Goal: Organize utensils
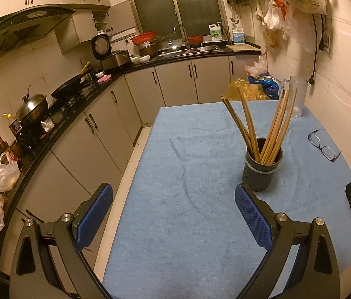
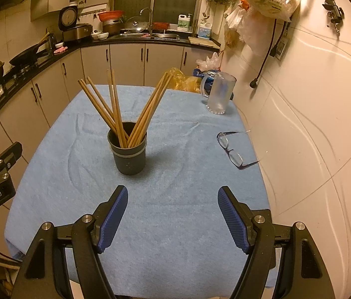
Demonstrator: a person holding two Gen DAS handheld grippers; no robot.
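While both pairs of blue-padded fingers stand wide apart and empty above the blue towel-covered bench (image 2: 175, 236), the left gripper (image 1: 174, 209) and right gripper (image 2: 173, 210) hover at its near edge. Beyond them a dark grey cylindrical plastic holder (image 2: 130, 155) stands upright at mid-bench, with the bundle of long wooden chopsticks (image 2: 115, 109) fanned out inside it. To its right, well apart, folded dark-framed spectacles (image 2: 232, 149) lie on the cloth. Farther back, a clear ribbed glass mug (image 2: 219, 93) stands near the wall. Kitchen cabinets and a cluttered black worktop (image 1: 76, 109) fill the background.
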